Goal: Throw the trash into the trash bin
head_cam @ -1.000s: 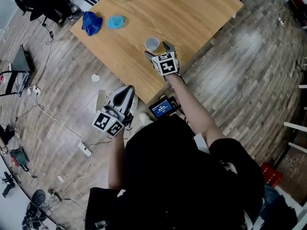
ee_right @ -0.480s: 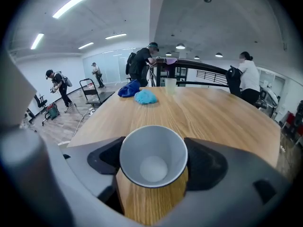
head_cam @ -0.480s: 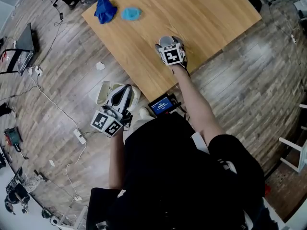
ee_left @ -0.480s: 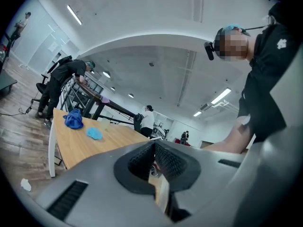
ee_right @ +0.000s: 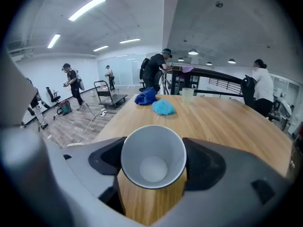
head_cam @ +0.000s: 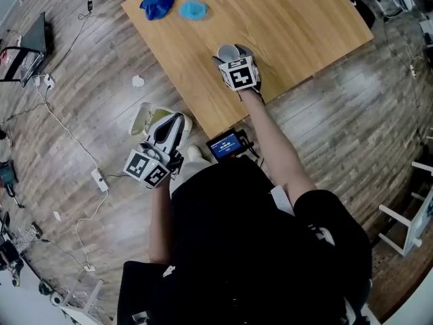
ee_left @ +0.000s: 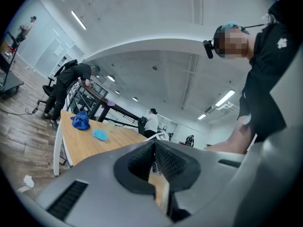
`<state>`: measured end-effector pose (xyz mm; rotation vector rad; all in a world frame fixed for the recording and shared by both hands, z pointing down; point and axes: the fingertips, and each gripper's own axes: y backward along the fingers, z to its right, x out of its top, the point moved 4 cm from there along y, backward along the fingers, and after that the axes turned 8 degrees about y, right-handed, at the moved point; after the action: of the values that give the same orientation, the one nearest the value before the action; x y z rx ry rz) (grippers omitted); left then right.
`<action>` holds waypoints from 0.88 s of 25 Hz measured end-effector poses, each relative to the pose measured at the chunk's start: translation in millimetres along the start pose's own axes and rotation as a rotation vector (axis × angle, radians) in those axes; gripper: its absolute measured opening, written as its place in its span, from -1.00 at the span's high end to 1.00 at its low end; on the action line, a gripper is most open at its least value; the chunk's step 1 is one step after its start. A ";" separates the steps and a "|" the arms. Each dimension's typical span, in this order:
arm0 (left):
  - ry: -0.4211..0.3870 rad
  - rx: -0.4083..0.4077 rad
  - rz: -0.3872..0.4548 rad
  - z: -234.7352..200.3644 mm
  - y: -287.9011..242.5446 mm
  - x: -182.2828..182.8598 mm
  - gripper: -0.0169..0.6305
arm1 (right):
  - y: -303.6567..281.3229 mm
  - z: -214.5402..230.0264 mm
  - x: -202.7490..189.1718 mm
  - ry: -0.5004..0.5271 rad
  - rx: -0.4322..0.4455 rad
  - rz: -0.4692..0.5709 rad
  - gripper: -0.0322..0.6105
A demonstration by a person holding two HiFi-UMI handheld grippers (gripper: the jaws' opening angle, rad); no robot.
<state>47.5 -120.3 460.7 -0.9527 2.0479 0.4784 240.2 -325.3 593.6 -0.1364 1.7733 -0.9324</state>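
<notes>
There is one paper cup (ee_right: 152,157). It is white, round, smooth and empty, and it stands upright with its mouth open. It is on the wooden table (ee_right: 227,122), near the edge that is closest to the person. The right gripper (head_cam: 230,53) has this cup between its two dark ribbed pads, one pad at each side of the rim. The jaws are wide apart and closing. The rim has its full round shape, and I cannot tell if the pads already press on it.

Near the far left corner of the table lie two soft crumpled lumps. One is a dark blue cloth (ee_right: 146,97) and the other is a light blue lump (ee_right: 164,108). One pale, half-transparent cup (ee_right: 188,95) stands at the far edge.

The left gripper (ee_left: 154,148) is beside the table, over the plank floor (head_cam: 81,114). Its jaws are pressed together at the tips and nothing is between them.

One small crumpled white paper (head_cam: 138,81) lies on the floor, close to the left edge of the table.
</notes>
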 end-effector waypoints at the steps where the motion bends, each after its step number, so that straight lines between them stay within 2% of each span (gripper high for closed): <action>1: 0.002 0.013 0.010 -1.1 5.2 -0.1 0.93 | -3.7 -10.0 6.0 0.013 0.024 0.011 -0.23; 7: 0.018 0.091 0.069 -18.4 46.0 0.4 0.92 | -27.1 -94.9 34.7 0.103 0.180 0.051 -0.23; 15: 0.069 0.232 0.150 -63.5 130.0 8.0 0.93 | -59.2 -227.7 59.5 0.212 0.378 0.068 -0.23; 18: 0.071 0.281 0.195 -81.3 151.3 17.1 0.93 | -70.3 -268.6 49.2 0.223 0.459 0.053 -0.23; 22: 0.070 0.309 0.224 -108.8 169.8 16.1 0.93 | -98.5 -316.7 9.0 0.273 0.547 -0.013 -0.23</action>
<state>-144.6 -85.1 513.6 -0.5661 2.2233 0.2352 -64.1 -232.1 687.3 0.3447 1.6927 -1.4638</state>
